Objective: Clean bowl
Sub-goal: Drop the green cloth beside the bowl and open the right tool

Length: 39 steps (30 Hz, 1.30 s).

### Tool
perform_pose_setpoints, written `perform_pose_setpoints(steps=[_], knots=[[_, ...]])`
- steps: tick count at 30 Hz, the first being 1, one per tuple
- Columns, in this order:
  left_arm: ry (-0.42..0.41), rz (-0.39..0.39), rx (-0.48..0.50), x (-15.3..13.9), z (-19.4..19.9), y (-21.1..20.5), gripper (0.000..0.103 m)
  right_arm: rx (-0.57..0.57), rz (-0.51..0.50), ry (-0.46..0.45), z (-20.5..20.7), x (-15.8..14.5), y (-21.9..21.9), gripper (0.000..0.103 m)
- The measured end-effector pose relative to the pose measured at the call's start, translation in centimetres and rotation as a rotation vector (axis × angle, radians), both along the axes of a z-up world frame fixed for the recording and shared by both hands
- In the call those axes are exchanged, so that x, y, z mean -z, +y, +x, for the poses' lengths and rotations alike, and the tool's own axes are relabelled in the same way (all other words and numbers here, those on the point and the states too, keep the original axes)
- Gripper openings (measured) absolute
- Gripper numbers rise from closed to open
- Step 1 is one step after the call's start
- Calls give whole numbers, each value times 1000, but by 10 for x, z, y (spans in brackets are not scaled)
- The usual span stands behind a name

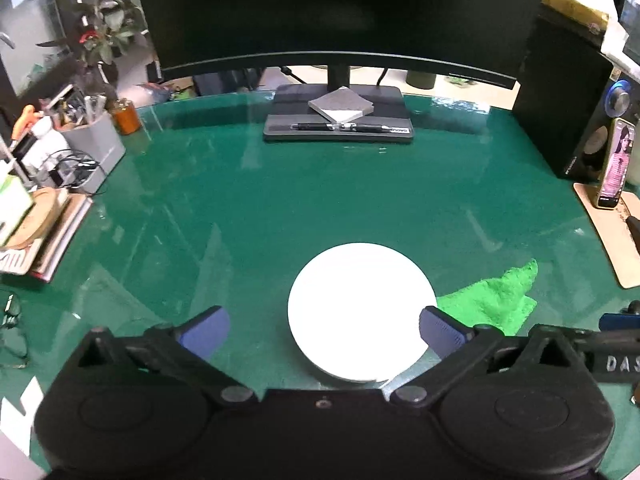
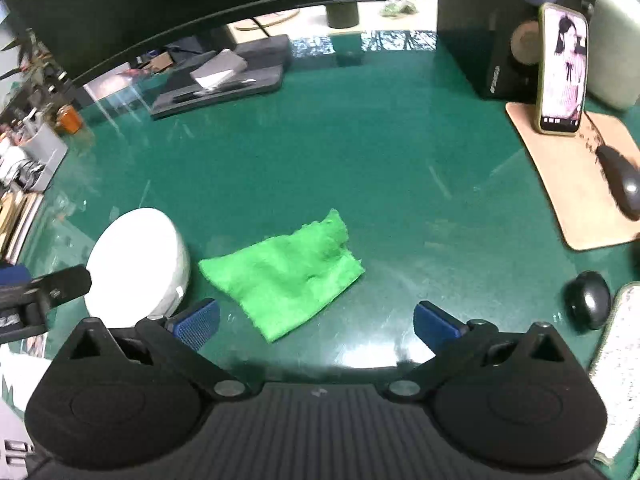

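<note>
Glossy green counter (image 1: 280, 200) carries the bowl (image 1: 360, 312) between the spread, empty left jaws (image 1: 324, 330); the cloth (image 2: 284, 272) lies ahead of the spread right jaws (image 2: 316, 322). Unsteadied, the bowl could be slid by wiping.

Right hand-held gripper (image 2: 316, 322) spread wide, blue pads empty, above green worktop (image 2: 360, 152). Crumpled green cloth (image 2: 284, 276) flat just ahead, between pads. White bowl (image 2: 138, 264) left of cloth, apart. Left hand-held gripper's finger (image 2: 60, 282) overlaps bowl's left edge.
</note>
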State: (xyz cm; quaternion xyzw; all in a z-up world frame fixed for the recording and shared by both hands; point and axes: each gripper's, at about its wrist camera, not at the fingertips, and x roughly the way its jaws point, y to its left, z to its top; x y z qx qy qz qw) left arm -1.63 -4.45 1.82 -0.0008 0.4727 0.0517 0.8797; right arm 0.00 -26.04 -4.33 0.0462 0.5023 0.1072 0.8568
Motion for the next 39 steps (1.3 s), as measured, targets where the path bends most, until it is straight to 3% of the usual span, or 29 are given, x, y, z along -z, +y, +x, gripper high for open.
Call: perform_pose_setpoints(steps=[2, 6, 12, 19, 24, 39], knots=[[12, 25, -13, -3, -7, -8, 102, -24, -41, -50, -11, -7, 5, 102], [36, 61, -18, -4, -15, -17, 102, -66, -101, -60, -20, -18, 9, 102], [54, 103, -41, -8, -17, -17, 102, -91, -84, -52, -25, -40, 14, 102], [75, 151, -68, -13, -20, -18, 102, -95, -105, -16, -22, -38, 22, 103], [120, 134, -79, -3, -17, -14, 102, -104, -120, 22, -17, -31, 25, 103], [137, 111, -69, 3, -8, -14, 102, -80, -135, 46, -10, -26, 24, 103]])
